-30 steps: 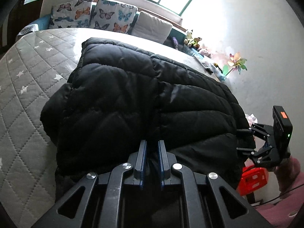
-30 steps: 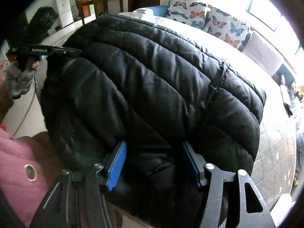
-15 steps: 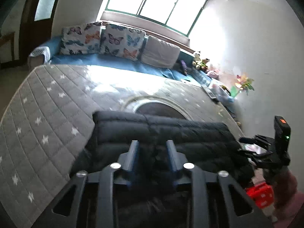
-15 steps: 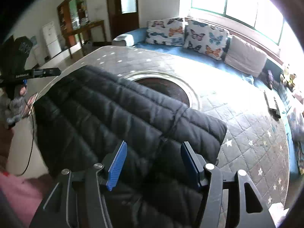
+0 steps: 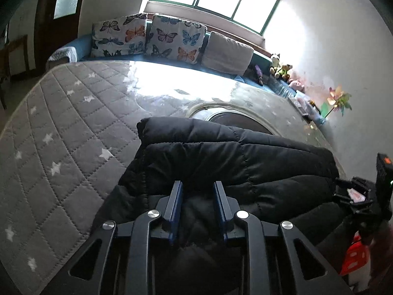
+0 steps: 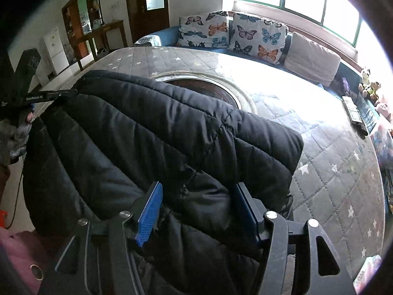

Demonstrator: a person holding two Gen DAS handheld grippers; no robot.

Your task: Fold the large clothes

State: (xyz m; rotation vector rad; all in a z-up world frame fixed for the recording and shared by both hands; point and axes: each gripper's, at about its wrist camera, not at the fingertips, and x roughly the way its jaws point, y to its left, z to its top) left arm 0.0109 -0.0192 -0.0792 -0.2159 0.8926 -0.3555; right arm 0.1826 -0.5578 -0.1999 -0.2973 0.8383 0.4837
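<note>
A black puffer jacket (image 5: 233, 162) lies folded in a thick bundle at the near edge of a grey quilted star-print bed (image 5: 73, 123). My left gripper (image 5: 197, 184) hovers over the bundle's near left part; its jaws are closing, with jacket fabric in the gap but the pads not pressing it. In the right wrist view the same jacket (image 6: 147, 127) fills the foreground. My right gripper (image 6: 198, 186) stands wide, shut on a bunched fold at its near right end. Each gripper shows in the other's view: the right gripper (image 5: 353, 194), and the left gripper (image 6: 49, 95) at the jacket's far edge.
Butterfly cushions (image 6: 233, 34) and a grey cushion (image 5: 226, 51) line the far side under the window. A round dark inset (image 6: 203, 88) lies just beyond the jacket. Plush toys (image 6: 368, 83) and remote controls (image 6: 353, 110) sit at right. Wooden furniture (image 6: 98, 34) stands far left.
A second ago the jacket was held up, filling both views; it has come down into a folded bundle on the bed. My left jaws went from shut on it to apart. Both grippers drew back.
</note>
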